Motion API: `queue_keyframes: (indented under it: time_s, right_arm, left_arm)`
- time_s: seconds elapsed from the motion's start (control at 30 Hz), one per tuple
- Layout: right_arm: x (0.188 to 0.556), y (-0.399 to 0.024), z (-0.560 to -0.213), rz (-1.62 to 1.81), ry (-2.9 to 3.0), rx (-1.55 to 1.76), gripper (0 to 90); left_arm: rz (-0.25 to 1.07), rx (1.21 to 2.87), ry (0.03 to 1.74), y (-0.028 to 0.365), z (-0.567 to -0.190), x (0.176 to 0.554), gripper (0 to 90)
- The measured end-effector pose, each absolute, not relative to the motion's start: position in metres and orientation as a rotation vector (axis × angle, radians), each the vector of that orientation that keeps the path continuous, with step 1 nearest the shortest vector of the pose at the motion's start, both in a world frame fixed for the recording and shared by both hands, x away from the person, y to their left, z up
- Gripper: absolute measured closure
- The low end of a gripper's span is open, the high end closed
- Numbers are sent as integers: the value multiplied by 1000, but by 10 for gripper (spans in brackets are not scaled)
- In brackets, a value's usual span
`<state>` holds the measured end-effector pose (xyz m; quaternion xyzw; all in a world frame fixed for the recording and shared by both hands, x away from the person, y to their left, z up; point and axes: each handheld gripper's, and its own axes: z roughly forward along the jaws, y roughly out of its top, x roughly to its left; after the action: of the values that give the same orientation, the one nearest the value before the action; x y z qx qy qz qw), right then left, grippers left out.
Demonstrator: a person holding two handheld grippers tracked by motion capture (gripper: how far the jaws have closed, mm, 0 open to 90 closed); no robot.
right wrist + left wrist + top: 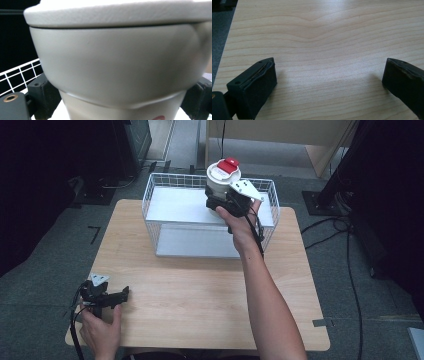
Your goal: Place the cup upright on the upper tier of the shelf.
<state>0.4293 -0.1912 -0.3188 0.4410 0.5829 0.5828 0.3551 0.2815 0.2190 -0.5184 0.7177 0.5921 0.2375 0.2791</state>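
My left claw (123, 293) rests spread on the counter (200, 290), nothing between its jaws. My right claw (216, 199) pinches a white cup (220, 182) with a red-tabbed lid (224, 170) over the wire basket (165, 200). The right gripper view catches red print low on the cup, too cropped to read.

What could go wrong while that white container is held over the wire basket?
The right gripper clamps the white container low on its body, under the wider lid, so it might tip or slip. It hangs close to the wire basket's far rim and could knock the wires when lowered.
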Motion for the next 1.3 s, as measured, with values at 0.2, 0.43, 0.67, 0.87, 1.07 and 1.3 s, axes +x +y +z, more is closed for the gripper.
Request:
queue_keyframes:
  time_s: [0.2, 0.43, 0.67, 0.87, 1.07, 1.3]
  right_arm:
    - [429, -193, -319, 1514, 1505, 1145, 79]
    - [428, -193, -319, 1522, 1519, 1149, 0]
    - [425, -196, -320, 1519, 1535, 1155, 0]
    - [423, -199, -322, 1516, 1531, 1150, 0]
    - [419, -202, -326, 1517, 1535, 1153, 0]
    - [411, -206, -333, 1509, 1538, 1149, 0]
  left_arm:
    - [637, 1926, 1588, 219, -518, 282, 0]
    - [637, 1930, 1587, 219, -518, 282, 0]
    - [637, 1928, 1588, 219, -518, 282, 0]
    - [637, 1928, 1587, 219, -518, 282, 0]
    - [637, 1928, 1587, 219, -518, 282, 0]
    - [637, 1927, 1588, 219, -518, 282, 0]
